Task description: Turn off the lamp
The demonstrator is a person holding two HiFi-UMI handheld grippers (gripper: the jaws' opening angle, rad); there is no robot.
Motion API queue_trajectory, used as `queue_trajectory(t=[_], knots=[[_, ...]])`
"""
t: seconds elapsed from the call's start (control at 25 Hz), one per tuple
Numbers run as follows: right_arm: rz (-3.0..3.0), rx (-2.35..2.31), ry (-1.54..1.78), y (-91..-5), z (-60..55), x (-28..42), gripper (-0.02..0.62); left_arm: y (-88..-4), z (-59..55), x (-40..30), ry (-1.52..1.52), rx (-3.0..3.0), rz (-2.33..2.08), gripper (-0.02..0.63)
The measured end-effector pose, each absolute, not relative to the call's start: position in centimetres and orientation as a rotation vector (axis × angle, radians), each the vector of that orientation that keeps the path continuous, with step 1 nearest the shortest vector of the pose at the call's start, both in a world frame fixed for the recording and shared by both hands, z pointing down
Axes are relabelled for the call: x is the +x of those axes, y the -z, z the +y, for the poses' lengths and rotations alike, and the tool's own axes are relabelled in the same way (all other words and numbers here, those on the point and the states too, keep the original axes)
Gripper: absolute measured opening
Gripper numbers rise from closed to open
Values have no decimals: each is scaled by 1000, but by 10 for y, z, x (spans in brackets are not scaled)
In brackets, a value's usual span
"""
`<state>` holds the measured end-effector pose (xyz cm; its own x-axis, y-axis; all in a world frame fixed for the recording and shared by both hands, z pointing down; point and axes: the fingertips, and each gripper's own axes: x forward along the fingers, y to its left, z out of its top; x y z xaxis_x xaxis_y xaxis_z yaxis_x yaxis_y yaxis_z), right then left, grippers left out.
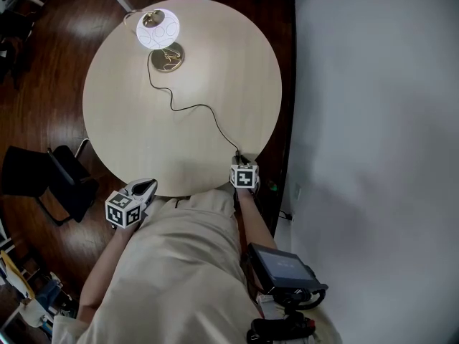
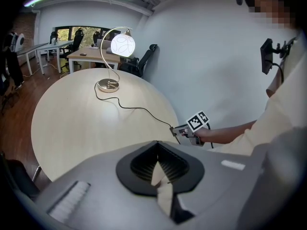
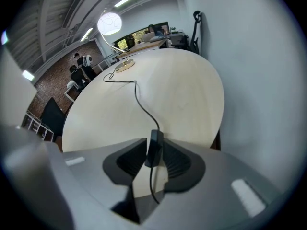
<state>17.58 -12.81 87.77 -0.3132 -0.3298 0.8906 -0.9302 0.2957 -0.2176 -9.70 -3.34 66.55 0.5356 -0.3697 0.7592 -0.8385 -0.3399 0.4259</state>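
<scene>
The lamp (image 1: 158, 29) stands lit at the far side of the round pale table (image 1: 129, 120), its white globe shade glowing over a brass base (image 1: 167, 57). Its black cord (image 1: 193, 107) snakes across to the table's near right edge. There my right gripper (image 1: 239, 159) points steeply down at the cord's inline switch (image 3: 154, 147). The switch stands upright between the right gripper's (image 3: 154, 153) jaws, which are open around it. My left gripper (image 1: 147, 186) hovers at the near left edge, shut and empty; in its own view (image 2: 158, 169) the lamp (image 2: 123, 45) glows far across.
A grey wall (image 1: 373, 120) runs close along the table's right side. A black chair (image 1: 50, 181) stands on the wooden floor at the near left. A dark device (image 1: 283, 269) hangs at the person's waist. Desks and chairs (image 2: 86, 51) stand beyond the lamp.
</scene>
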Motion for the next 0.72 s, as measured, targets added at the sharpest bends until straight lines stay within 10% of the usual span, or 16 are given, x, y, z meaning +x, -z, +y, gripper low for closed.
queue_trajectory(t=[0.72], knots=[[-1775,1101,-927,-879,-134,168,102,-669,-20,-91,-692,1901,-1011,3]])
